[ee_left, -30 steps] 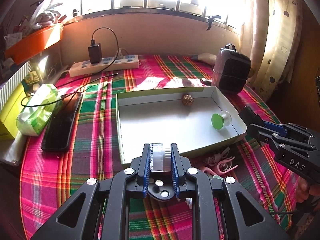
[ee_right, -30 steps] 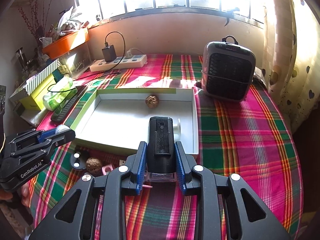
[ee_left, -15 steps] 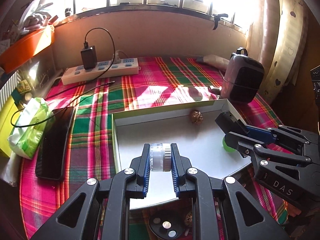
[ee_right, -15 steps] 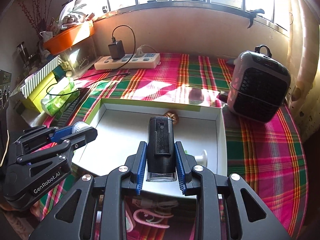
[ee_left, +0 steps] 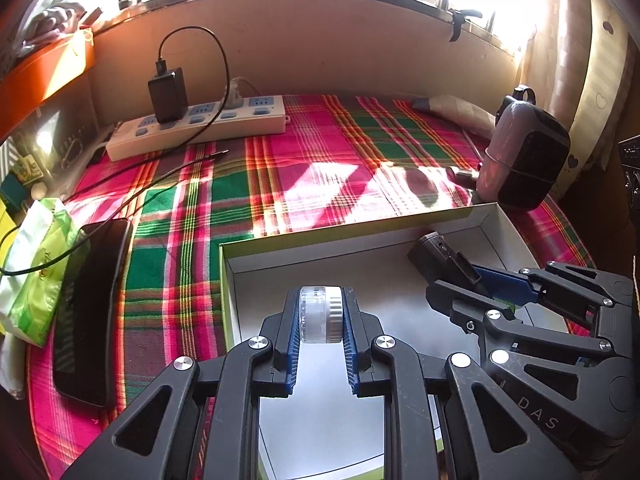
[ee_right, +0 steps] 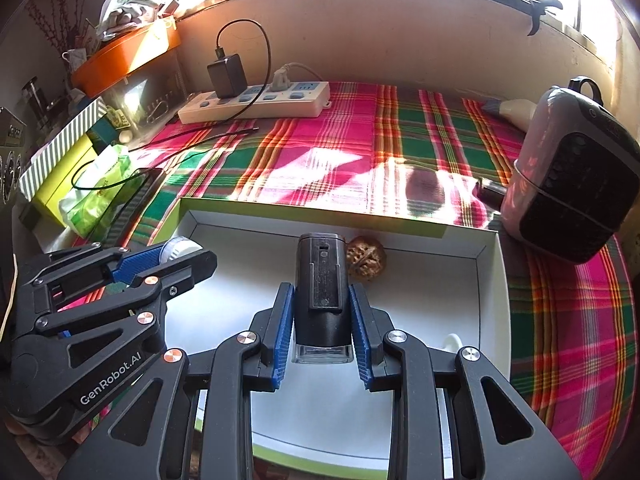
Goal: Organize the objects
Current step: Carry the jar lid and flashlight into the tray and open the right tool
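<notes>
A shallow white tray with a green rim [ee_left: 232,276] [ee_right: 494,280] lies on the plaid tablecloth. My left gripper [ee_left: 320,316] is shut on a small white cylindrical cap [ee_left: 320,314] and holds it over the tray's left part; it also shows in the right wrist view [ee_right: 180,246]. My right gripper [ee_right: 322,312] is shut on a black rectangular device with a clear end [ee_right: 320,280], held over the tray's middle; the device also shows in the left wrist view [ee_left: 438,258]. A walnut [ee_right: 366,262] lies in the tray by its far wall.
A white power strip [ee_left: 200,128] with a black charger stands at the back. A black phone [ee_left: 90,304] and a green tissue pack [ee_left: 36,264] lie left of the tray. A small heater [ee_right: 572,196] stands at the right. An orange tray [ee_right: 124,54] sits on the left shelf.
Both grippers have moved forward over the tray with their objects still held. The small items in front of the tray have dropped out of view.
</notes>
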A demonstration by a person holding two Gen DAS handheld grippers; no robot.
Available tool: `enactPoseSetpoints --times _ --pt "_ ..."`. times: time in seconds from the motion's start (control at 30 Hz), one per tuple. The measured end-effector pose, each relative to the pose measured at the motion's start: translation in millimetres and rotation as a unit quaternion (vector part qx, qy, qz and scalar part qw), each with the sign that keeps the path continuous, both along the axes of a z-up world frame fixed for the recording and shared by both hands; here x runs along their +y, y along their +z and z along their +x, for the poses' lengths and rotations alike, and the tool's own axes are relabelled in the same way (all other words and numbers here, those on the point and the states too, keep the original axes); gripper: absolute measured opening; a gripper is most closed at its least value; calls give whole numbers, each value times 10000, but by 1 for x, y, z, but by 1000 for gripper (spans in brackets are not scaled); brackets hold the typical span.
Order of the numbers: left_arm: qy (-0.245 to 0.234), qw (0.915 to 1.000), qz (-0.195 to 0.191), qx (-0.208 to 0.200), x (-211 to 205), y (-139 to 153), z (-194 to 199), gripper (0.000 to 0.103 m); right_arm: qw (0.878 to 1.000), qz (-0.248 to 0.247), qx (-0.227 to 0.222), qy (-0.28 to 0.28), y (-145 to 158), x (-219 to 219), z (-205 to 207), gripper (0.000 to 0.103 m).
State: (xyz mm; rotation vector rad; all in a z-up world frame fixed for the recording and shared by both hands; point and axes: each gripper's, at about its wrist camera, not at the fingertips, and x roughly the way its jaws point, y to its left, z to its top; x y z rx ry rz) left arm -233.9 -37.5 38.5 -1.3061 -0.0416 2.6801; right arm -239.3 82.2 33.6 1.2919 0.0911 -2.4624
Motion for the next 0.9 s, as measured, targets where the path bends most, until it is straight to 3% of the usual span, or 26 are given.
enactPoseSetpoints --times 0.43,0.9 --pt "-181 9997 -167 -21 12 -9 -15 17 9996 268 19 0 -12 -4 -11 29" --pt "-191 9994 -249 -141 16 -19 -26 17 9997 245 2 -1 -16 -1 -13 29"
